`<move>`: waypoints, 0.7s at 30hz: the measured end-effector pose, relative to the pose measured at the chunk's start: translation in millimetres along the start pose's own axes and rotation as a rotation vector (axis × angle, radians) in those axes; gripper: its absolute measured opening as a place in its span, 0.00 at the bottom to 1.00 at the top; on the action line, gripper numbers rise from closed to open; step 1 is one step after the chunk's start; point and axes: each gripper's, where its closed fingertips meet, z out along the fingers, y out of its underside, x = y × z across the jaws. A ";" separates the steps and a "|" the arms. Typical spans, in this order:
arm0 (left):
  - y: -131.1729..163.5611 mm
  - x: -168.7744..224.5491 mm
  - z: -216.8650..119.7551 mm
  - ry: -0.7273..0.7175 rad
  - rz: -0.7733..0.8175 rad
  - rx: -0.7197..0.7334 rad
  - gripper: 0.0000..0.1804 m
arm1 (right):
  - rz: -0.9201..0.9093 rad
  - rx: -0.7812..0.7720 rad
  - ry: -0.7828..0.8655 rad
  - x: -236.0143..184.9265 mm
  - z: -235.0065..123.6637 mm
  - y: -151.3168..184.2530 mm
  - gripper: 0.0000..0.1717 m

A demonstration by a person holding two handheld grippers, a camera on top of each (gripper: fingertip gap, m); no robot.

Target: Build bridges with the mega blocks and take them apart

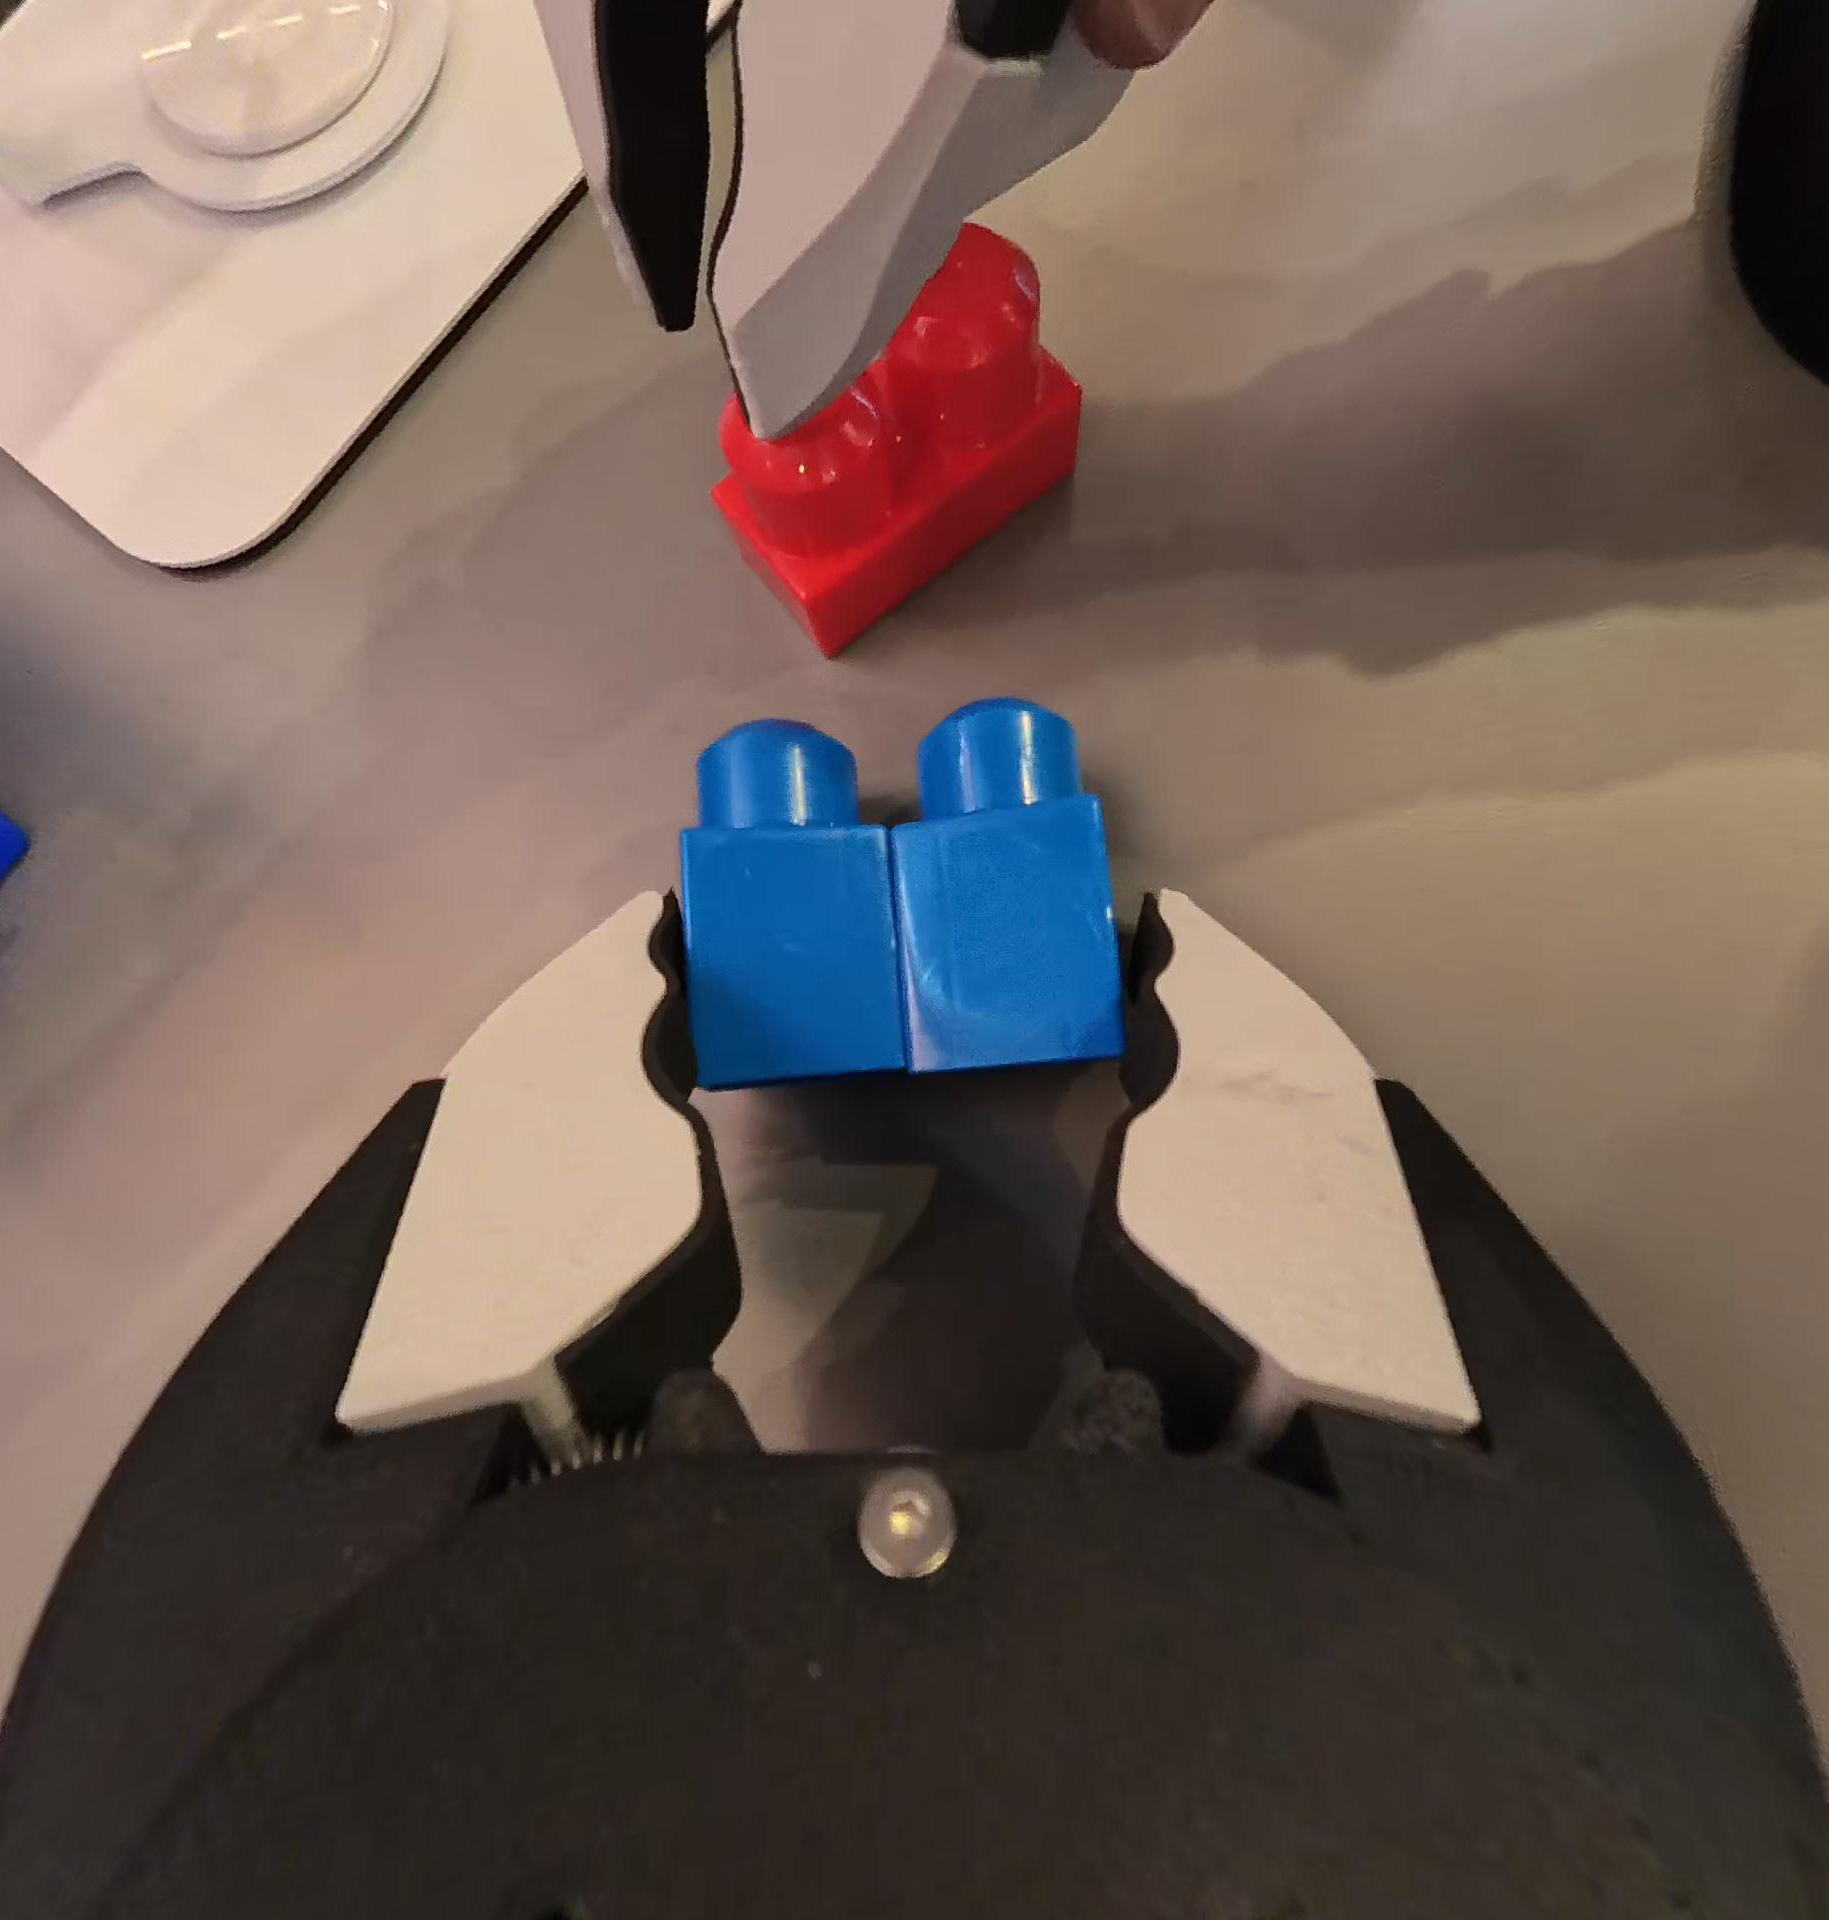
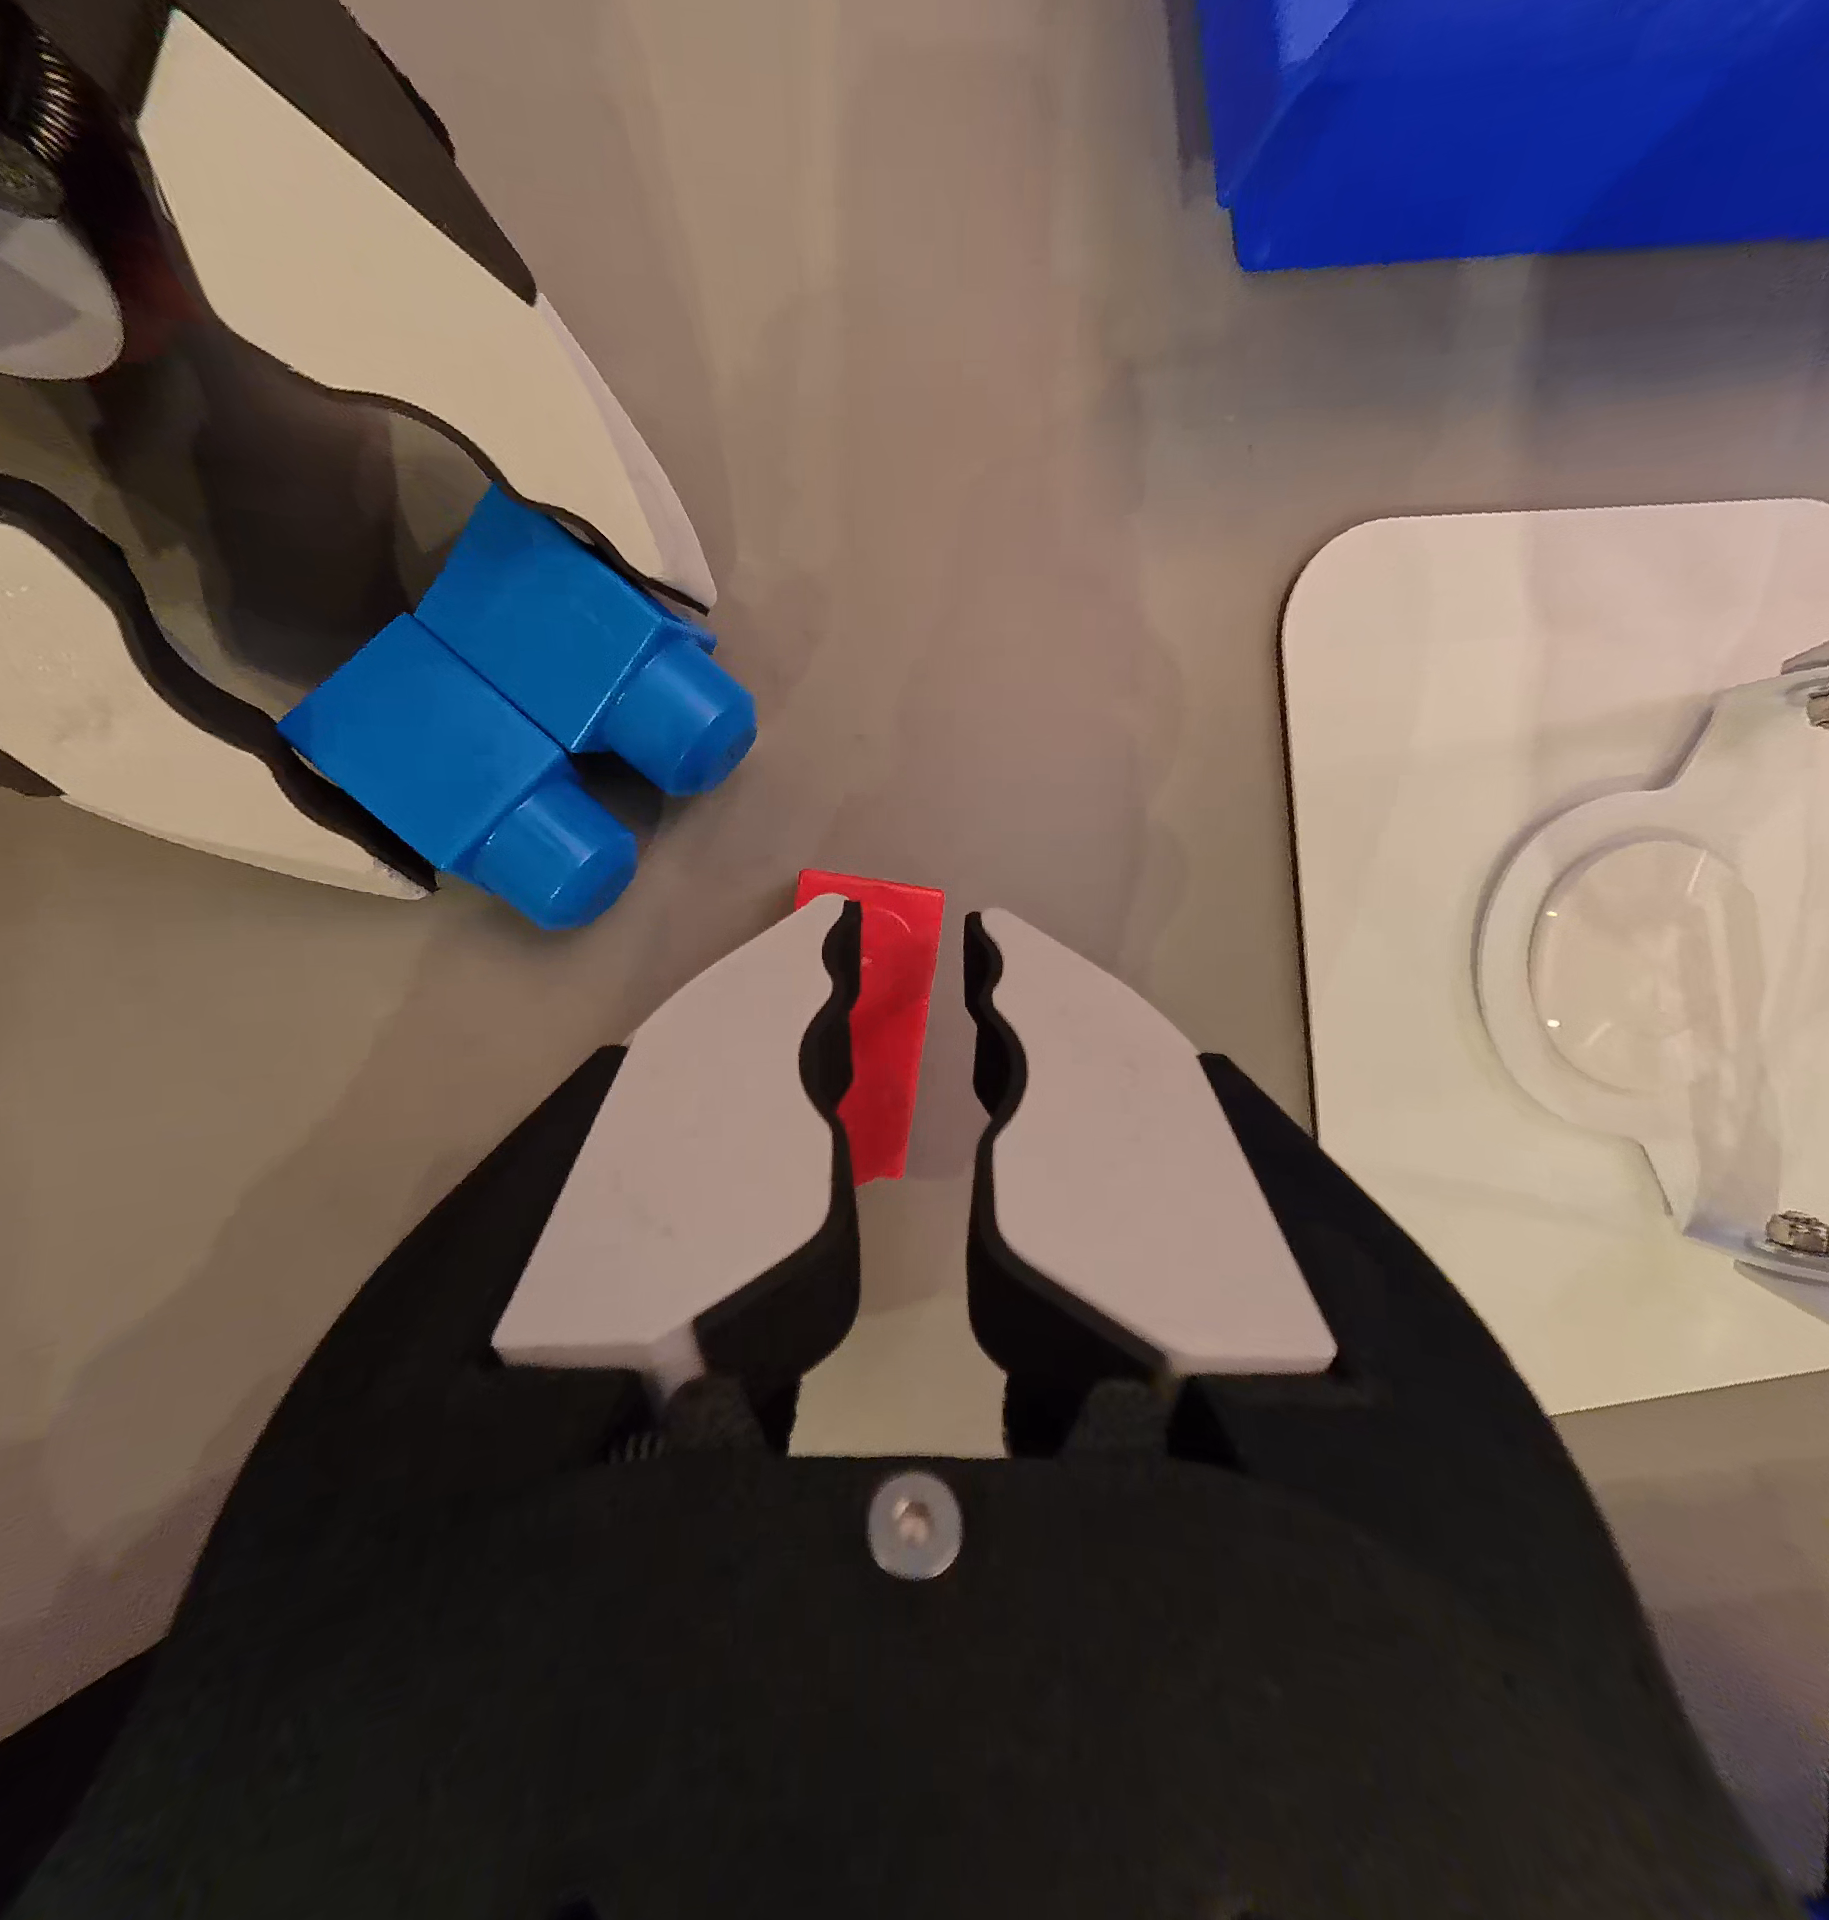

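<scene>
Holding, nearest: the left gripper [image 1: 905, 966] has its jaws spread wide around two blue blocks [image 1: 785, 956], one-stud pieces set side by side with their studs pointing away from the wrist.
Contact there: in the right wrist view both pads lie against the pair's outer faces. The left wrist view shows a thin dark sliver at the right pad, so it looks like a grasp, though a firm squeeze is not certain.
Blue pair's place: low over the grey table [image 1: 1409, 831]. I cannot tell whether they rest on it.
Next out: the red block [image 1: 941, 499], a two-stud piece, stands upright on the table just beyond the blue studs and apart from them.
Key relation: the red block sits right under the right gripper [image 2: 905, 925] and is offset toward that gripper's left finger. Its long axis runs along the slot between the fingers, so closing would squeeze its short width.
Right gripper's jaws: a narrow slot and nothing clamped. One fingertip [image 1: 775, 416] is down at the near stud, the other hangs beside the block, and table shows between the red and the right pad.
Pose: the right gripper points steeply down, the left reaches in low and flat.
Judgement: the right is the nearer to the red, and it probably needs to widen and centre before gripping.
Farthest: a white board [image 1: 214, 364] with a clear disc mount, and a blue bin [image 2: 1512, 125].
</scene>
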 end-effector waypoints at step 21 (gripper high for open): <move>4.1 5.0 4.0 0.089 -0.009 -0.009 0.46 | -0.013 0.012 -0.011 -9.8 2.2 0.2 0.11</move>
